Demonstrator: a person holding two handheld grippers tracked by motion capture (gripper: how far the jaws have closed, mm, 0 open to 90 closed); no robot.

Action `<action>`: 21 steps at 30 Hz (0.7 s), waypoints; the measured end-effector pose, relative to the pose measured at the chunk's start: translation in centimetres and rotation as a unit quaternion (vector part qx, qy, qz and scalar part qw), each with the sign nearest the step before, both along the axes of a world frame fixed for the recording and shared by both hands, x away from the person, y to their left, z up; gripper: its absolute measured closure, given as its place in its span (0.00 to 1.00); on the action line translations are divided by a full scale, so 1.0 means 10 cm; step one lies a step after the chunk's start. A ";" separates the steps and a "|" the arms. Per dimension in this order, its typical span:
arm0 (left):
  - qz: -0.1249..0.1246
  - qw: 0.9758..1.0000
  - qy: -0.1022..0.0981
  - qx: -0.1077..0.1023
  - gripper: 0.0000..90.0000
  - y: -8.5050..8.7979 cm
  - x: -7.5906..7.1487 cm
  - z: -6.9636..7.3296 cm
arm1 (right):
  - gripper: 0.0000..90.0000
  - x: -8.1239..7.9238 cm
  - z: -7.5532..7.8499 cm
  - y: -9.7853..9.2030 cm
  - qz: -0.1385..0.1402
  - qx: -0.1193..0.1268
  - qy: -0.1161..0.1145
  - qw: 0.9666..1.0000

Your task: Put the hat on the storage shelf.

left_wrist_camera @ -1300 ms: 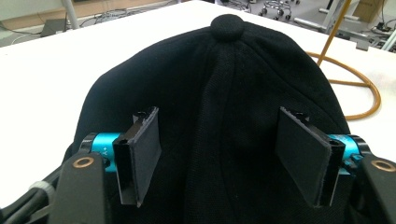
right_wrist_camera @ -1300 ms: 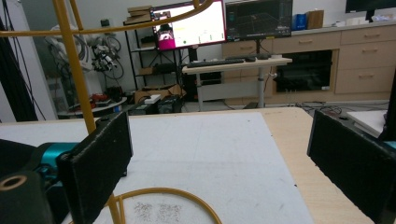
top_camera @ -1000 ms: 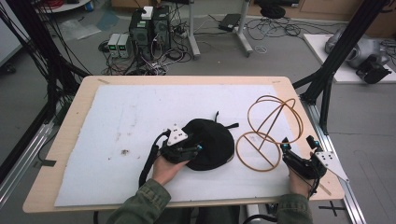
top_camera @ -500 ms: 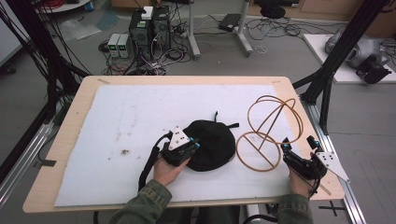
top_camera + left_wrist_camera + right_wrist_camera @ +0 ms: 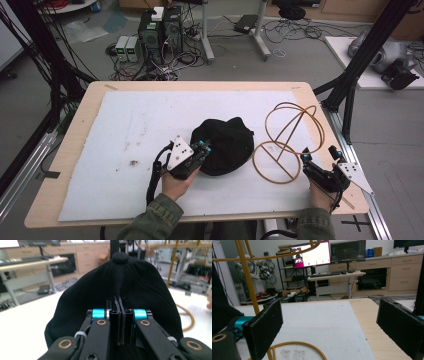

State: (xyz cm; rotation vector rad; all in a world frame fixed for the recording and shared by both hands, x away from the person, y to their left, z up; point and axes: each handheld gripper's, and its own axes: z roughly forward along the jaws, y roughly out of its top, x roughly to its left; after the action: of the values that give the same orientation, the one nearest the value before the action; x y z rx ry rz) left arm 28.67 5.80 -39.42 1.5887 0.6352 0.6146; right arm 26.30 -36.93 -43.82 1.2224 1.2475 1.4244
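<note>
A black cap (image 5: 225, 142) lies near the middle of the white mat (image 5: 130, 120). My left gripper (image 5: 202, 146) is at its near-left rim, shut on a fold of the cap's fabric, and that side is lifted a little. In the left gripper view the jaws (image 5: 120, 312) pinch the edge tight, and the cap (image 5: 140, 285) with its top button rises behind them. To the right of the cap stands a golden wire stand (image 5: 290, 129). My right gripper (image 5: 318, 154) rests open by its near-right side, and its wide-apart jaws (image 5: 329, 322) hold nothing, with the wire (image 5: 247, 277) at the left.
The mat covers most of the wooden table (image 5: 75, 115). Black frame posts stand at the table's left and right. Computers and cables sit on the floor beyond the far edge.
My left gripper has closed on the cap's rim and risen slightly, pulling that side up and bunching the cap. The right gripper and the wire stand have stayed put.
</note>
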 end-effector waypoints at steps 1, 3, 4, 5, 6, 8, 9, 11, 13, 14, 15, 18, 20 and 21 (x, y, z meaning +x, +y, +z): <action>0.003 1.000 -0.005 -0.005 0.98 0.02 -0.01 0.02 | 0.06 0.00 0.00 0.00 0.000 0.000 0.000 1.000; 0.005 1.000 -0.015 -0.021 0.98 0.06 -0.01 0.08 | 0.06 0.00 0.00 0.01 0.001 0.001 0.000 1.000; 0.006 0.999 -0.020 -0.028 0.98 0.08 -0.01 0.11 | 0.06 0.00 0.00 0.01 0.001 0.004 0.003 1.000; 0.005 0.999 -0.024 -0.036 0.98 0.10 -0.01 0.14 | 0.06 0.00 0.00 0.01 0.001 0.000 0.000 1.000; 0.004 0.999 -0.029 -0.043 0.98 0.12 -0.02 0.17 | 0.06 0.00 0.00 0.01 0.001 0.002 0.000 1.000; 0.002 0.998 -0.039 -0.045 0.98 0.14 -0.01 0.24 | 0.06 0.01 0.00 0.00 0.000 -0.002 0.000 1.000; 0.004 0.998 -0.042 -0.046 0.98 0.14 -0.01 0.26 | 0.06 0.00 0.00 0.01 0.000 -0.001 0.001 1.000; 0.007 0.997 -0.043 -0.062 0.98 0.17 0.02 0.31 | 0.06 0.00 0.00 0.01 0.001 0.000 0.001 1.000; 0.010 0.996 -0.049 -0.069 0.98 0.19 0.03 0.36 | 0.06 0.00 0.00 0.01 0.002 -0.003 -0.002 1.000; 0.010 0.996 -0.055 -0.074 0.98 0.20 0.04 0.39 | 0.06 0.00 0.00 0.02 0.002 -0.003 -0.001 1.000; 0.012 0.995 -0.059 -0.080 0.98 0.20 0.03 0.41 | 0.06 0.01 0.00 0.02 0.001 -0.002 0.000 1.000; 0.007 0.992 -0.072 -0.102 0.98 0.19 0.01 0.49 | 0.06 0.01 0.00 0.02 0.002 0.000 0.002 1.000; 0.000 0.991 -0.081 -0.105 0.98 0.16 -0.01 0.55 | 0.06 0.02 -0.01 0.02 0.003 -0.004 0.001 1.000; -0.002 0.990 -0.089 -0.110 0.98 0.14 -0.02 0.59 | 0.06 0.02 -0.01 0.02 0.002 -0.001 0.001 1.000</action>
State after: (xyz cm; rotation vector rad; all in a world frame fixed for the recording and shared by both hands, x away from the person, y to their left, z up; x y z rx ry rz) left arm 28.51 7.16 -33.52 1.3137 0.5470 0.6531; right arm 26.45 -36.72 -43.87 1.2205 1.2519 1.4248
